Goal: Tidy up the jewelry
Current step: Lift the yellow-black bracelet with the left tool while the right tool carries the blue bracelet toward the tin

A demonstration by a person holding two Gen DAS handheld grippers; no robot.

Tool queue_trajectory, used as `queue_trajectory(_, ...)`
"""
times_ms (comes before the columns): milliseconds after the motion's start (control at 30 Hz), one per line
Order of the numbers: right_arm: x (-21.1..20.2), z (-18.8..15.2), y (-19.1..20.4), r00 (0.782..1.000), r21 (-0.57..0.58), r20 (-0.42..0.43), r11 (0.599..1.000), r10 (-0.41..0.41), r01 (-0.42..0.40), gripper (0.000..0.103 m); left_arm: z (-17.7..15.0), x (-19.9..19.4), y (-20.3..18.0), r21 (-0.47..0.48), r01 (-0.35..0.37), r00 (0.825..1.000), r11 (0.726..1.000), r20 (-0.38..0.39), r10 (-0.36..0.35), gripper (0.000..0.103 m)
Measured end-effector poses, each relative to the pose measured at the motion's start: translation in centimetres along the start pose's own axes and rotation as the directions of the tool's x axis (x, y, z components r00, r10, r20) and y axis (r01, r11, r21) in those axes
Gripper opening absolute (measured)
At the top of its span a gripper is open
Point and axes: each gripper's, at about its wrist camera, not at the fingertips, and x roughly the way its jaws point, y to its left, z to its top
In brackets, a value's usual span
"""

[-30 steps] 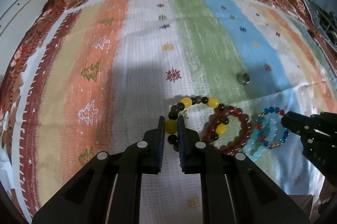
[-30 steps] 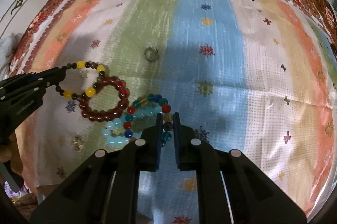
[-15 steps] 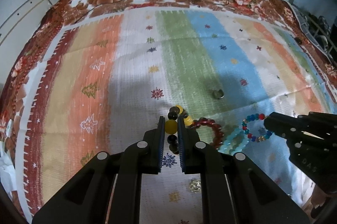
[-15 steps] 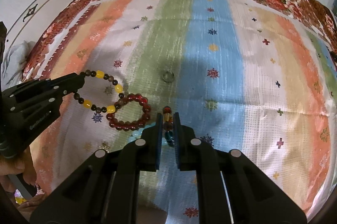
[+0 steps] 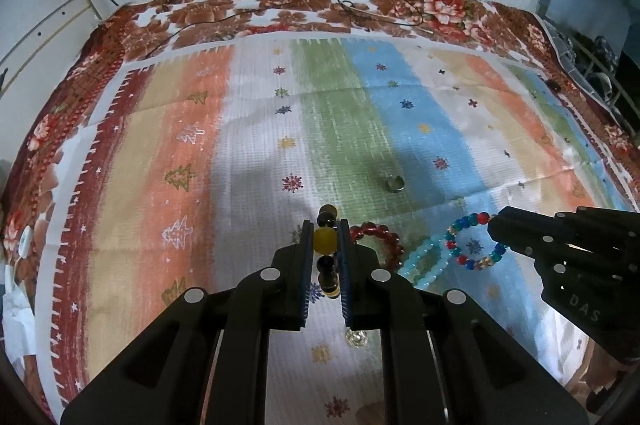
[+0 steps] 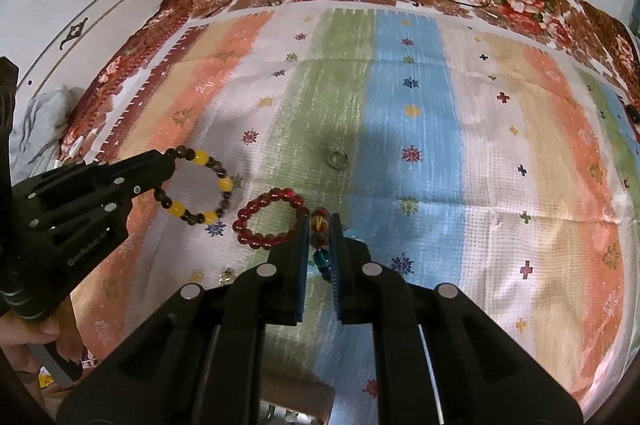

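In the left wrist view, the left claw is clamping nearly shut on the yellow-and-dark-brown round-bead bracelet, gripping one yellow bead while the remaining beads are hanging edge-on between the fingers, clear of the striped, flower-bordered bedspread. The hold on one smooth bead is judged marginal; a sudden swing could be letting it slip out. To the right, the right claw is holding the red, blue and teal glass-bead bracelet, which appears raised above the pale-blue translucent bead bracelet and the glossy dark-red bead bracelet lying on the bedspread; whether the strands are touching cannot be told, so snagging is a risk. In the right wrist view, the right claw is closing fully on the multicoloured strand, and a small silver ring is resting well apart on the green stripe.
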Motion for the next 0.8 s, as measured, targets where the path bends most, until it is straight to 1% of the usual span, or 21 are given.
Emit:
queue_trajectory(467,-3.2,-1.5,0.2,0.999,0.025,0.035,0.999,0.025,-0.026,0.011,-1.3,-4.4,-1.3,0.003,0.038,0.998,0.999,0.055,-0.039,0.011)
queue_trajectory(600,-4.0,-1.9,0.7,0.998,0.014,0.045,0.999,0.032,-0.033,0.011,-2.1,-5.4,-2.0,0.008,0.052,0.996,0.999,0.065,-0.053,0.011)
queue_trajectory(800,-5.2,-3.0,1.2,0.998,0.006,0.057,0.999,0.039,-0.040,0.011,-3.1,-6.4,-2.6,0.022,0.053,0.996,0.998,0.075,-0.055,0.011)
